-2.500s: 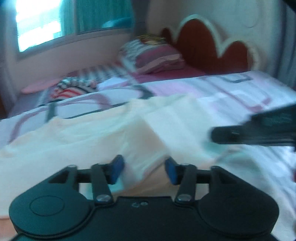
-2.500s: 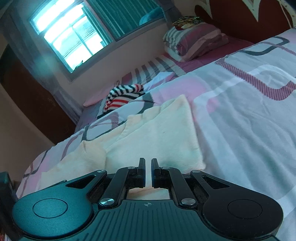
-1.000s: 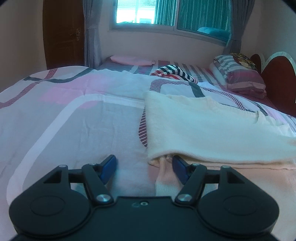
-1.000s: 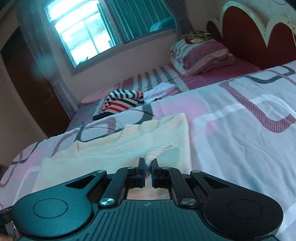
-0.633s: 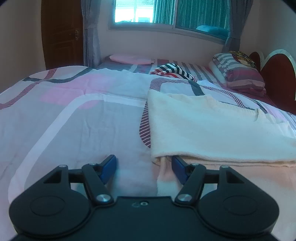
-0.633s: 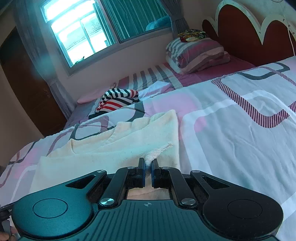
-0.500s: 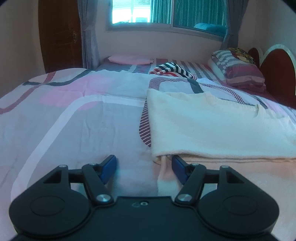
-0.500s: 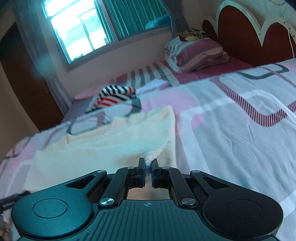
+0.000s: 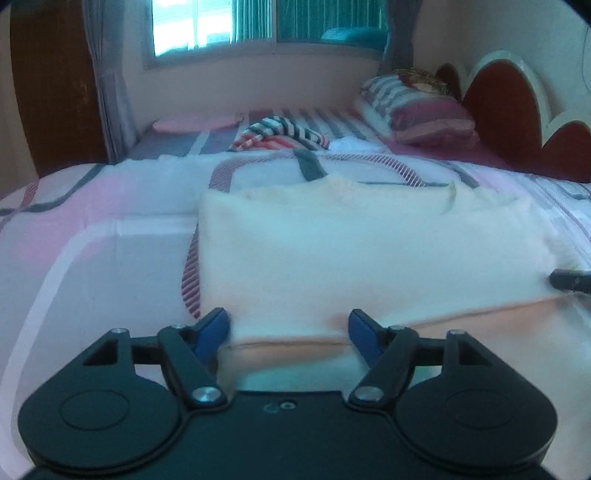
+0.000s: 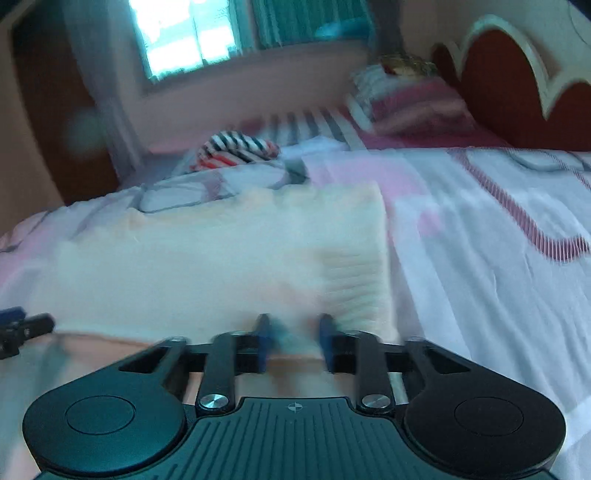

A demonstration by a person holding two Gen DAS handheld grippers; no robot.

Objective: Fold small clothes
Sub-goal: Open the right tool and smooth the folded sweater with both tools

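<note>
A cream garment (image 9: 369,258) lies folded over on the patterned bedspread (image 9: 92,258). My left gripper (image 9: 288,332) is open, its blue pads either side of the garment's near left edge. My right gripper (image 10: 293,339) is open, with the garment's near right edge (image 10: 221,266) between and just beyond its fingers; this view is blurred. The right gripper's tip shows at the right edge of the left wrist view (image 9: 570,280). The left gripper's tip shows at the left edge of the right wrist view (image 10: 22,328).
A striped red, white and dark garment (image 9: 280,134) lies further up the bed. Striped pillows (image 9: 417,110) rest against a red scalloped headboard (image 9: 517,122). A window (image 9: 221,26) and a wooden door (image 9: 51,92) are behind.
My right gripper has opened and let go of the garment's cuff. My left gripper has shifted right, so the garment edge now lies between its pads. The garment lies flatter.
</note>
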